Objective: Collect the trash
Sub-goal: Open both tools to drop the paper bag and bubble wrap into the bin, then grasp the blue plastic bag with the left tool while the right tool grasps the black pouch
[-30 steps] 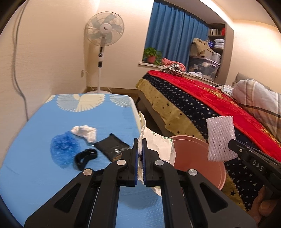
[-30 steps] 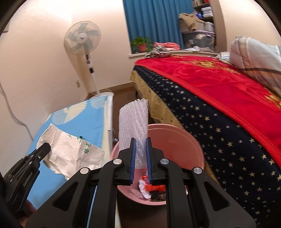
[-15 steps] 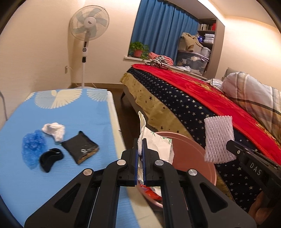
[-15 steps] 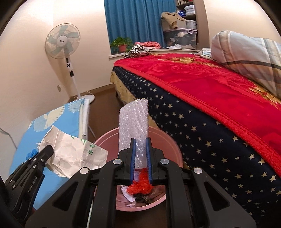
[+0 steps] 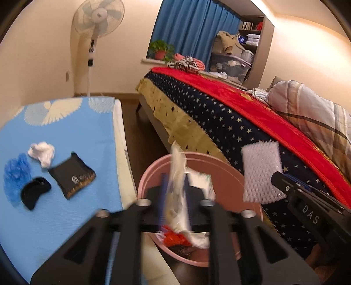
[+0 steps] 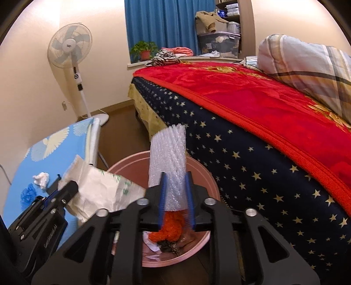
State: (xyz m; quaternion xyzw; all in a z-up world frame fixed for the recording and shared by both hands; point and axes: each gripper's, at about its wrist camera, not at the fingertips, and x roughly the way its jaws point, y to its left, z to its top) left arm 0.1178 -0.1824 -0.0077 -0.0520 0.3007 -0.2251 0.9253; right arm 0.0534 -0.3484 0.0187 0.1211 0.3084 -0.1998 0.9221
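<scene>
A pink bin stands on the floor between the blue table and the bed, with red netting and scraps at its bottom. Over it, my left gripper has its jaws opening; a crumpled white paper bag hangs loosely in the gap and is blurred. My right gripper hovers above the same bin, its jaws also opening. A white foam net sleeve stands upright between them, still squeezed by both pads. The right wrist view shows the paper bag at the left gripper.
On the blue table cover lie a white tissue wad, a blue plastic clump, a black pouch and a black strap. The bed flanks the bin on the right. A standing fan is behind.
Both grippers have moved forward and down over the pink bin. Their jaws, shut tight before, now stand parted around the paper bag and the foam sleeve.
</scene>
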